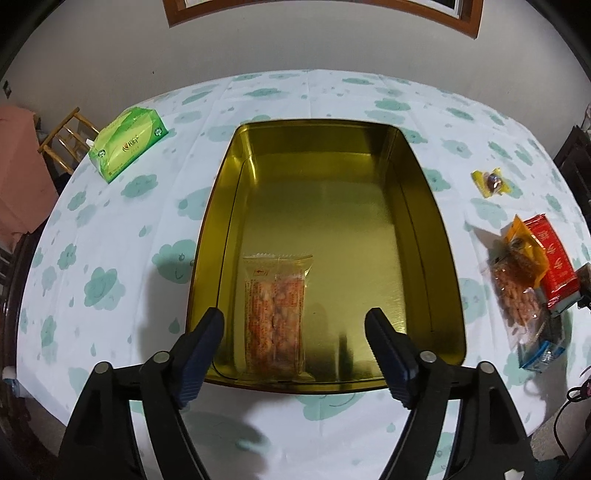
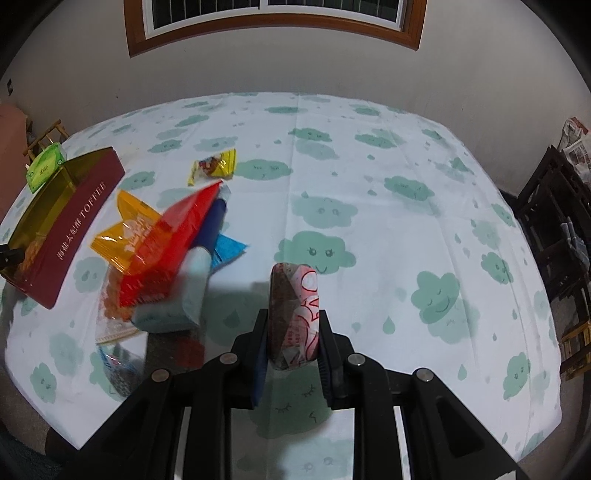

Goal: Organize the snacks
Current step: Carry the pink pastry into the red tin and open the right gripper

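Cloud-print tablecloth (image 2: 369, 184) (wood-framed window (image 2: 273, 22) beyond) covers table

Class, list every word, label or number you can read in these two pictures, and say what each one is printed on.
"TOFFEE": on the dark red side of the tin, after some Chinese characters too small to read.
Green tissue pack: a logo and print, too blurred to read.
Clear snack packet in the tin: red print, unreadable.
Red packet: blurred.
Snack held in the right gripper: pink and red lettering, unreadable.

clear orange snack pack (image 1: 275, 310) lies flat in the gold tin (image 1: 417, 206); other snacks (image 2: 162, 251) piled beside.
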